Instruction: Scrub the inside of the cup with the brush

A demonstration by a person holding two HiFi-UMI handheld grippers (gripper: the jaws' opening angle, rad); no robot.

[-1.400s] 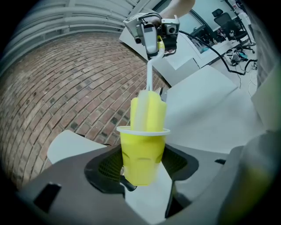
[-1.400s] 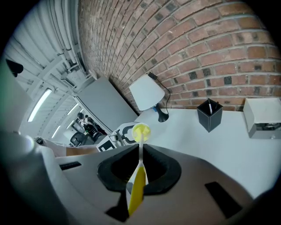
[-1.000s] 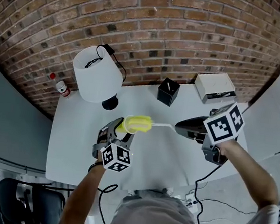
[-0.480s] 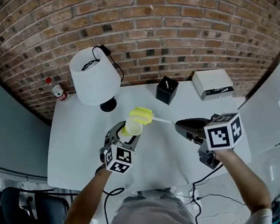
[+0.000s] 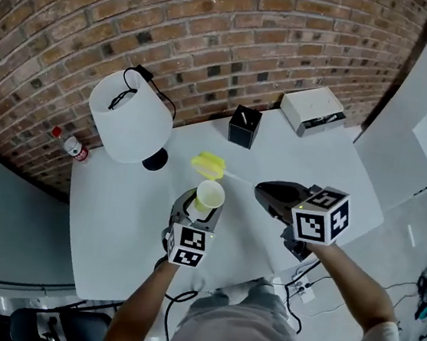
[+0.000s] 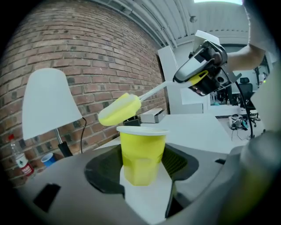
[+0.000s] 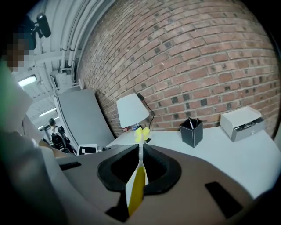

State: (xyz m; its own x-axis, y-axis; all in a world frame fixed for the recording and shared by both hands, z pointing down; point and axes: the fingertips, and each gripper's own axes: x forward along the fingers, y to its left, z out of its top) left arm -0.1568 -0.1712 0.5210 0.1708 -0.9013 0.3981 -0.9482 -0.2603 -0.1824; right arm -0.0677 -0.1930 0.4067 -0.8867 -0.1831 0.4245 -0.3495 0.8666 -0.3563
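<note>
Brick wall (image 5: 215,35) behind a white table (image 5: 115,216), and it looks like the brush-in step. Left gripper (image 5: 202,209) is clamped on the yellow cup (image 5: 209,196), upright with its mouth up. Right gripper (image 5: 261,189) pinches the brush (image 5: 209,165) handle, and the yellow head hangs just past the rim at the cup's 12 o'clock, not inside. Next move, I'd guess: tip the head down into the mouth and scrub.

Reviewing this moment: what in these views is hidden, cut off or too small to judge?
Cup inside: the left gripper view shows only the side wall; too small in the head view to judge cleanliness.
Brush head: tiny in the right gripper view, bristles unreadable.
Bottle label: too small in the head view.
Black holder contents: too small in the head view.
</note>
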